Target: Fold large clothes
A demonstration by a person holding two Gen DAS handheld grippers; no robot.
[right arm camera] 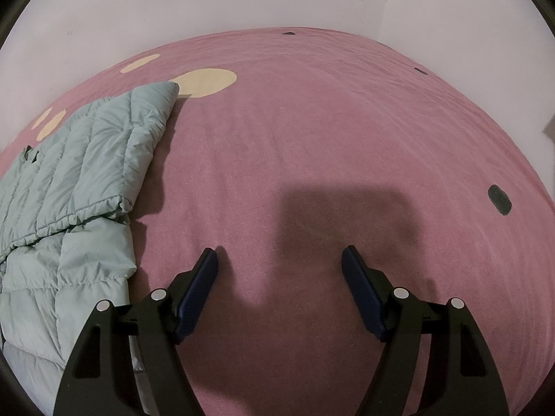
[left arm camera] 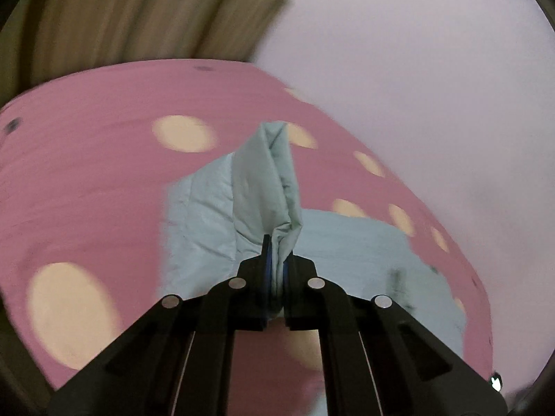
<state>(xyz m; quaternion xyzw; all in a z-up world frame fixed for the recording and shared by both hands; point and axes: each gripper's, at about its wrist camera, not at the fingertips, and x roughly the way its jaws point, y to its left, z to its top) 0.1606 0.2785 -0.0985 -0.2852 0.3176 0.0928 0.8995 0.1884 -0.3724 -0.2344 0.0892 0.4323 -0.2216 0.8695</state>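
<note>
A pale green quilted jacket lies on a pink bed cover with cream spots. In the right wrist view it is at the left, with one sleeve folded over the body. My right gripper is open and empty over bare cover, to the right of the jacket. In the left wrist view my left gripper is shut on a lifted fold of the jacket, which rises from the jaws while the rest of the garment lies flat beneath.
A pale wall runs behind the bed, with a corner at the right. A beige curtain hangs at the upper left in the left wrist view. Dark spots mark the cover near its right edge.
</note>
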